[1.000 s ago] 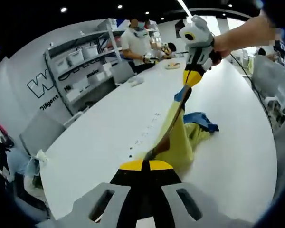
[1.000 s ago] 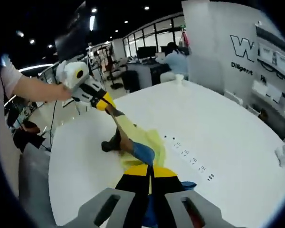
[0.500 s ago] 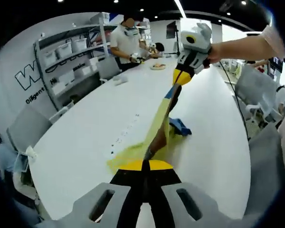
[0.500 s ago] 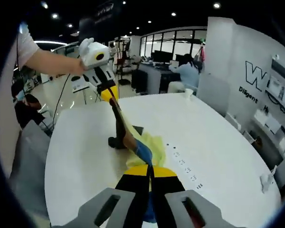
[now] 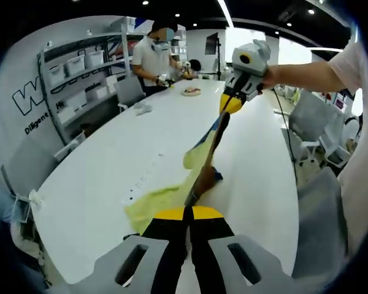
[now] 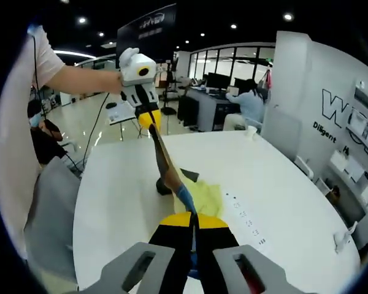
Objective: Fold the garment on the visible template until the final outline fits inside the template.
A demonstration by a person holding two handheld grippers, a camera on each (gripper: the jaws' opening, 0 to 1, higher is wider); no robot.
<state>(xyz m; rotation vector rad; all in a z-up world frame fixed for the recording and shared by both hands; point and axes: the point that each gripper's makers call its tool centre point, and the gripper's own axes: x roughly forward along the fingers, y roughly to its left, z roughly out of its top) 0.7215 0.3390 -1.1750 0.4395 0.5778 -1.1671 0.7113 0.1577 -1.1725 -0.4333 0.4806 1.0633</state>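
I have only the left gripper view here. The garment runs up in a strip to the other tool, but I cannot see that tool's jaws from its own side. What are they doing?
Observer: In the right gripper view the right tool has its jaws shut on the garment, with a blue edge just above them.
Operator: Does any fabric lie on the table at that end?
Observer: Yes, a yellow part lies on the white table, to the right of the strip as that view shows it.
Operator: Anyone near that end?
Observer: A person sits off the table's edge, behind a grey chair.
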